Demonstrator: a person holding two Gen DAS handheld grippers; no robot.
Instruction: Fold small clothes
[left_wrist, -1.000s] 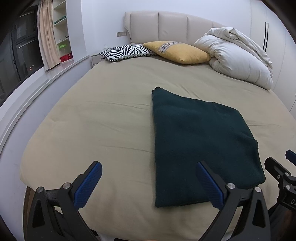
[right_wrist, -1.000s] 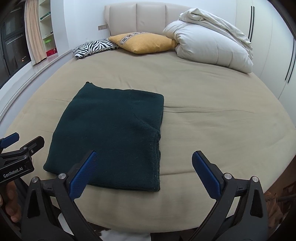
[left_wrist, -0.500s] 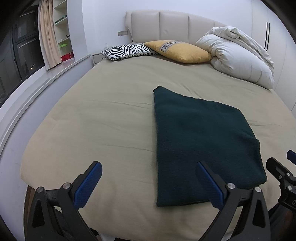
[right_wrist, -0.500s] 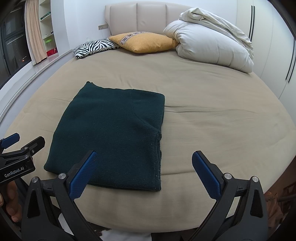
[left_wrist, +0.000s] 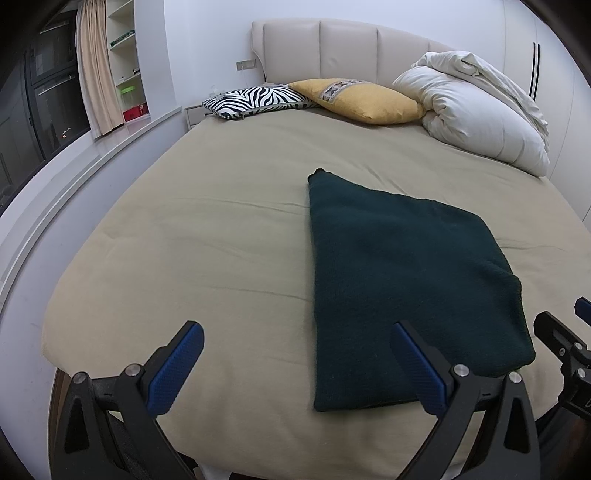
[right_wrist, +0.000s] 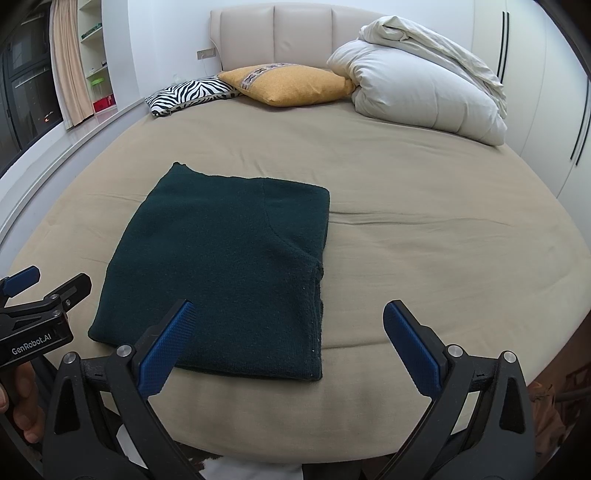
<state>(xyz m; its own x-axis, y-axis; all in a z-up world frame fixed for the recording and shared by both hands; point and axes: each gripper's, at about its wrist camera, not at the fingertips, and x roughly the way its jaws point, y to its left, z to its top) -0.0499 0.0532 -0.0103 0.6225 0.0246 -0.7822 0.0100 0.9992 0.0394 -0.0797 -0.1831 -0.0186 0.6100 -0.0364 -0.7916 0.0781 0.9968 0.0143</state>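
1. We see a dark green knitted garment folded into a flat rectangle (left_wrist: 402, 291) on the beige-sheeted bed (left_wrist: 207, 236). In the left wrist view it fills the centre-right of the frame; in the right wrist view it's centre-left (right_wrist: 229, 266).
2. Garment lies flat w/ its near edge close to the bed's front edge. A curved seam line shows on its right part in the right wrist view; layered edges are stacked along its right side.
3. Left claw (left_wrist: 295, 369) is spread wide at the bottom of its frame, holding nothing. Its blue ribbed left pad (left_wrist: 177, 369) is over bare sheet, the right pad over the garment's near edge. We can't tell if that pad touches the cloth.
4. Right claw (right_wrist: 288, 347) is also wide apart and empty at the bottom of its frame. Its left blue pad (right_wrist: 166, 347) overlaps the garment's near edge, the right pad is over bare sheet.
5. Each claw shows up in the other's view: the right one at the lower-right edge of the left wrist view, the left one at the lower-left edge of the right wrist view, w/ a person's hand (right_wrist: 18, 402) gripping its handle.
6. Top of both frames, at the padded cream headboard (left_wrist: 347, 48): a zebra-print pillow (left_wrist: 255, 99), a mustard-yellow cushion w/ a patterned band (left_wrist: 358, 99), and a rolled white duvet (left_wrist: 480, 118) at upper right.
7. Upper left: a beige curtain (left_wrist: 96, 66) beside white shelves (left_wrist: 129, 55).
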